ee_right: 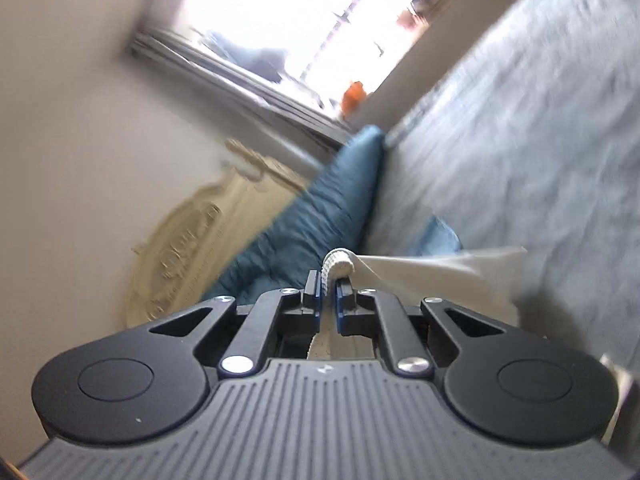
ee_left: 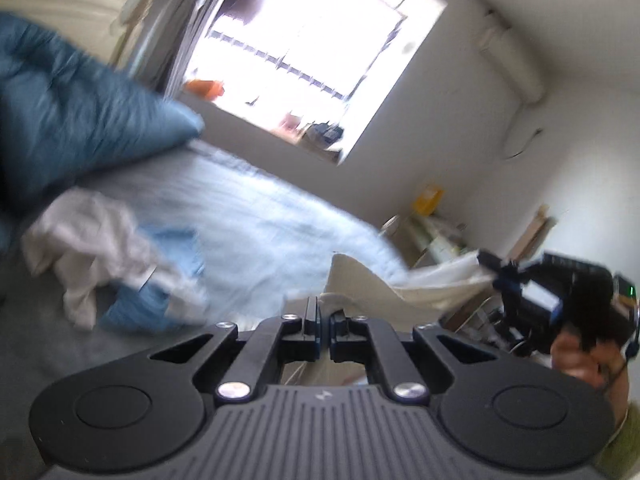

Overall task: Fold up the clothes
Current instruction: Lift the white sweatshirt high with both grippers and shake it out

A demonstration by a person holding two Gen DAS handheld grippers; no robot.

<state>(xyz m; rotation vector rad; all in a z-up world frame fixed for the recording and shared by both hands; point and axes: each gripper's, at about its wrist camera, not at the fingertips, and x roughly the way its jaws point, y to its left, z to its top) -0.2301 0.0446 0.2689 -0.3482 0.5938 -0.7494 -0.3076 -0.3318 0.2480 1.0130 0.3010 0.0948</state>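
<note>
A cream garment (ee_left: 400, 280) hangs stretched in the air between both grippers, above a bed. My left gripper (ee_left: 324, 312) is shut on one edge of it. In the left wrist view my right gripper (ee_left: 490, 266) appears at the right, held by a hand, pinching the other end. In the right wrist view my right gripper (ee_right: 329, 280) is shut on a ribbed hem of the cream garment (ee_right: 440, 272), which trails off to the right. Both views are blurred.
A pale blue bed (ee_left: 256, 216) fills the middle. On it lies a heap of white and blue clothes (ee_left: 116, 264), and a teal pillow (ee_left: 72, 120) leans at the head. A bright window (ee_left: 312, 48) and cluttered shelves (ee_left: 436, 236) stand beyond.
</note>
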